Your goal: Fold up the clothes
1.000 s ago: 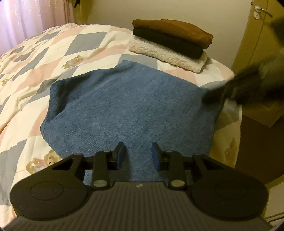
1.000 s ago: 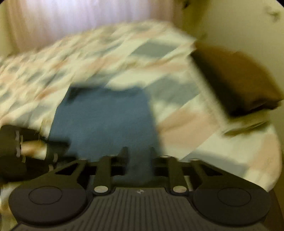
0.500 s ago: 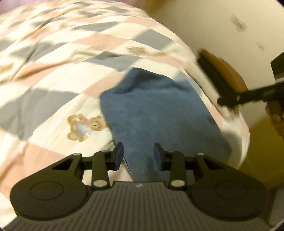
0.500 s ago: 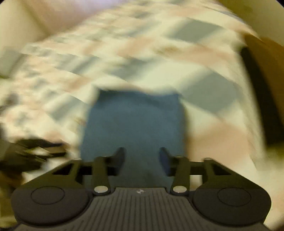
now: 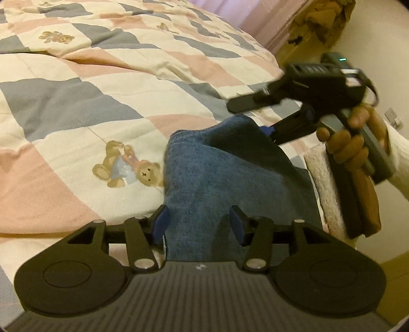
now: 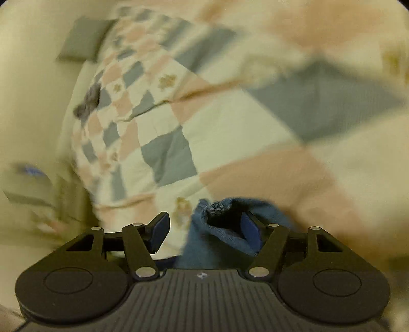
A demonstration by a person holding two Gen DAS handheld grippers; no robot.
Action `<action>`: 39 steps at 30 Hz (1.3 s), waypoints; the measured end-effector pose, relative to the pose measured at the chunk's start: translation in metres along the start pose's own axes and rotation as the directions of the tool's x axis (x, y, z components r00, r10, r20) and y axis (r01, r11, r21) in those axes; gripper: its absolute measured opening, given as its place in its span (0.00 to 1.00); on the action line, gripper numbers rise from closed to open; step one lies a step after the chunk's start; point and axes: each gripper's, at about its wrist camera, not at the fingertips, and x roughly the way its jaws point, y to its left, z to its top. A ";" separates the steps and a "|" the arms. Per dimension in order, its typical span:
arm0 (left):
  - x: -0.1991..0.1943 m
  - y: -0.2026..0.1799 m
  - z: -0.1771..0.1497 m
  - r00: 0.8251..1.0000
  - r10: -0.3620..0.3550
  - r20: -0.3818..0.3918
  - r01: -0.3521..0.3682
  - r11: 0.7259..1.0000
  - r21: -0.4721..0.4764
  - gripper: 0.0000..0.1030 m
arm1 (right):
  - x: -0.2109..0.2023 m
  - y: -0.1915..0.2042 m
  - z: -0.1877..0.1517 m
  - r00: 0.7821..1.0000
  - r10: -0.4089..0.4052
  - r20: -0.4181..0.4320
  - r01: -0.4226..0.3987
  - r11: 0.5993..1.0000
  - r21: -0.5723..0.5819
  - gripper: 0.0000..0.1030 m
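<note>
Left wrist view: both hand-held grippers, left [image 5: 198, 224] and right [image 5: 268, 131], stand spread at the blue garment [image 5: 230, 178] near the bed's [image 5: 76, 102] edge. Pinching both ends evenly should keep the fold square.

A quilted bedspread [image 5: 107, 84] of cream, pink and grey diamond patches covers the bed and fills the upper left and centre of the left wrist view. A printed teddy bear [image 5: 127, 163] lies on a cream patch left of centre, and a second, smaller bear [image 5: 56, 37] shows near the upper left corner. Pink curtains [image 5: 255, 18] hang at the upper right. A wall socket [image 5: 392, 118] sits at the right edge. The right wrist view is blurred; the same bedspread [image 6: 230, 132] fills it.
</note>
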 end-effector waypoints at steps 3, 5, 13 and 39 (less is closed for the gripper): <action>0.003 0.003 -0.002 1.000 0.008 0.005 -0.007 1.000 -0.021 0.41 | 0.012 -0.020 0.018 0.998 0.052 -0.040 -0.043 0.981 0.189 0.36; 0.002 0.004 -0.004 1.000 0.018 0.018 -0.018 1.000 -0.007 0.31 | 0.012 -0.033 0.018 0.998 0.060 -0.011 -0.056 0.967 0.247 0.13; -0.007 -0.002 -0.012 0.999 0.013 0.050 -0.017 0.996 0.093 0.15 | -0.001 -0.085 0.003 0.984 0.046 0.175 -0.108 0.926 0.363 0.03; 0.119 -0.049 0.088 0.999 -0.017 -0.040 0.029 0.944 0.329 0.02 | -0.068 -0.079 -0.146 0.791 -0.306 0.530 0.228 0.951 0.209 0.00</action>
